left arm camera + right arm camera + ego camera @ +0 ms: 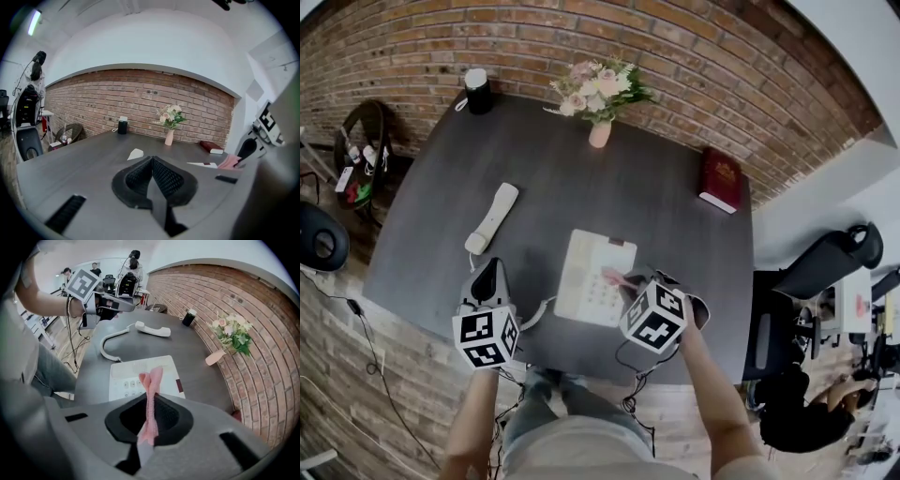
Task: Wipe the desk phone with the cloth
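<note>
The table [675, 244] carries the desk phone [591, 267] just ahead of and below the right tool [626, 281]. The phone's handset [493, 217] lies off its cradle, ahead of the left tool [487, 281]. The cloth [151, 394] is pinched between the right tool's jaws as a thin folded strip, its free end poking out over the keypad.

To wipe well, I would tip that tool lower so the strip's end lies flat on the keys. Then drag it in slow passes along the phone, pressing lightly so that the phone does not slide. The left tool could steady the phone's near corner.

The right forearm reaches in from the table's near edge, with the tool angled down at the phone. The left arm is held straight forward, its tool level and its jaws [152, 161] pressed together on nothing.
</note>
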`<state>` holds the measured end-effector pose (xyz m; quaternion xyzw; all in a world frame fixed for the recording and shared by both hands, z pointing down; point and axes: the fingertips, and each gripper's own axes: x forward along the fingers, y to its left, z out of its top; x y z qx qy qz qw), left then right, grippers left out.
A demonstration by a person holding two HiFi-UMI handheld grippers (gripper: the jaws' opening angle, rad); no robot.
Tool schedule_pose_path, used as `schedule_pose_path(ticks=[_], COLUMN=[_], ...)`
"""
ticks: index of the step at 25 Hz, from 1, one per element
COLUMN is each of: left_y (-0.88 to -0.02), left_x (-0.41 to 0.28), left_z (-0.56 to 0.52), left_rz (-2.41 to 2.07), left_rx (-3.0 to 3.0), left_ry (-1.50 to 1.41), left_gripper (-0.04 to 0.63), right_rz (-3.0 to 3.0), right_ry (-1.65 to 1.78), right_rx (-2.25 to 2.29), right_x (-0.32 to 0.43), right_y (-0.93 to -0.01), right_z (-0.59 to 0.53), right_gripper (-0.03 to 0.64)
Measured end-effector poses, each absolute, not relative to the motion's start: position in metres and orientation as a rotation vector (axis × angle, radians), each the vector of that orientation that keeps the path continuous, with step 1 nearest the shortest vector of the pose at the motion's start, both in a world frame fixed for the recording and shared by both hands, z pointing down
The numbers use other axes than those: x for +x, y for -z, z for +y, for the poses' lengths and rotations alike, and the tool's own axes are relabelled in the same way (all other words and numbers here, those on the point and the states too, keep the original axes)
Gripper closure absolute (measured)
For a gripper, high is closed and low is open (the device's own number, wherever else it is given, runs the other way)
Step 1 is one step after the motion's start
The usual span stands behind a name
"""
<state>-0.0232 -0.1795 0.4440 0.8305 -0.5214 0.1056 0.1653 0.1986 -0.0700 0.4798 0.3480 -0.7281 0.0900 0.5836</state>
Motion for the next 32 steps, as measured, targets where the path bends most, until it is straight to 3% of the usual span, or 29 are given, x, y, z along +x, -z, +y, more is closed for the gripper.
schedule_pose_path(ticks=[15, 32], left_y=[-0.454, -0.470], left_x=[-0.002, -0.011], left_z=[-0.204, -0.201], left_rz=[-1.536, -1.569], left_rx=[2.298, 2.248], left_ry=[-0.323, -0.347], left_gripper=[0.591, 0.591], right_rz=[-1.666, -1.647], right_ry=[-0.096, -0.067], right_rx=[0.804, 0.744], right_x=[0.238, 0.233], right_y=[-0.490, -0.516], right_z=[-0.137, -0.148], right_gripper=[0.595, 0.595])
